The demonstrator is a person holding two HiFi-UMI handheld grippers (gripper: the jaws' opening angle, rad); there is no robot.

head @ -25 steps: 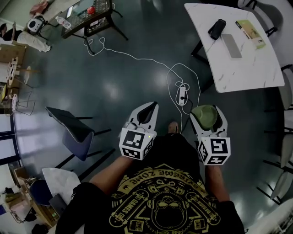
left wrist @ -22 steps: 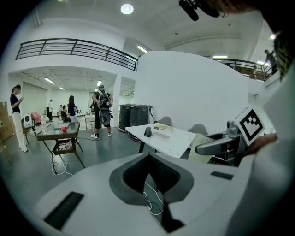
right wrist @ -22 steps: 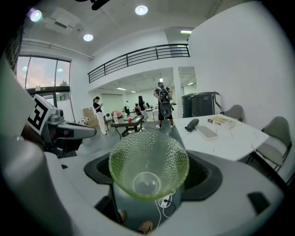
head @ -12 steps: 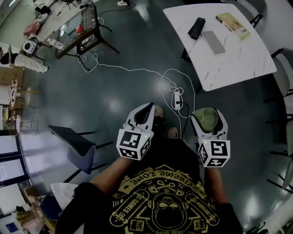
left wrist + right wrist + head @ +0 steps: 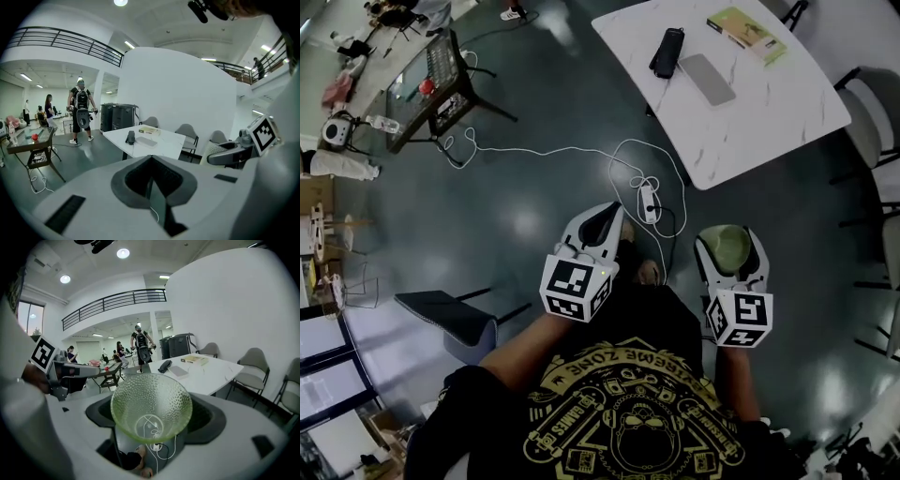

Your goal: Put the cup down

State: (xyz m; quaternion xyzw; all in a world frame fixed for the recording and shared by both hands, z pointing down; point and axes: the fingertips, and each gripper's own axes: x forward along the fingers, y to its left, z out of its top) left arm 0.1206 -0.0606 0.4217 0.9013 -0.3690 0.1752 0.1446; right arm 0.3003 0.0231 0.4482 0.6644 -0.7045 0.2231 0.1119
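Observation:
A green dimpled glass cup (image 5: 151, 406) sits between the jaws of my right gripper (image 5: 152, 416), which is shut on it; from the head view the cup (image 5: 724, 247) shows as a green round at the tip of the right gripper (image 5: 728, 255). My left gripper (image 5: 600, 225) is held beside it over the dark floor, jaws closed together with nothing between them (image 5: 151, 185). A white marble-look table (image 5: 769, 103) stands ahead and to the right, well apart from both grippers; it appears in the right gripper view (image 5: 211, 373) too.
On the table lie a dark case (image 5: 667, 52), a grey flat device (image 5: 706, 79) and a green book (image 5: 747, 35). A white cable with a power strip (image 5: 648, 200) runs across the floor. Grey chairs (image 5: 253, 369) stand by the table; a blue chair (image 5: 450, 319) is at the left. People stand far off (image 5: 80, 110).
The table has come nearer in the head view, sliding down and left as the person walks toward it. Both grippers keep their pose, the cup still held.

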